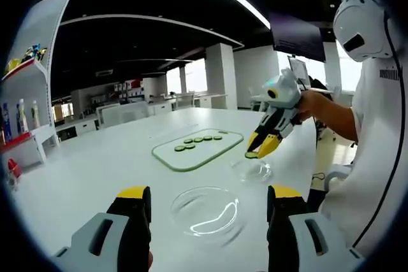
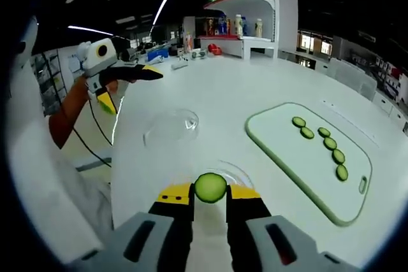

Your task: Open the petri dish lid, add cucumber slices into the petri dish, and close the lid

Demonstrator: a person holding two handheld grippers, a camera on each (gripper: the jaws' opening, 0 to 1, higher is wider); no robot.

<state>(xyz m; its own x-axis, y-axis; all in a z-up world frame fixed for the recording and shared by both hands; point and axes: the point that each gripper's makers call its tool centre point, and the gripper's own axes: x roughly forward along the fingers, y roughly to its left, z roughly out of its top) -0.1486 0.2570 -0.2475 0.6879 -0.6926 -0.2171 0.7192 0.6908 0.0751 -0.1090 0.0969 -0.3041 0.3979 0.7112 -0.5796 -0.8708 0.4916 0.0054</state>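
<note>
My right gripper is shut on a green cucumber slice and holds it just above a clear petri dish on the white table. In the left gripper view the same gripper hangs over that dish with the slice at its tips. A second clear round piece, the lid by its look, lies flat on the table in front of my left gripper, which is open and empty. The left gripper hovers open beyond the lid. Several slices lie on a cutting board.
A person in white stands at the table's edge, with an arm reaching in. White shelves with bottles stand past the far end of the table. A thin cable hangs off the table side.
</note>
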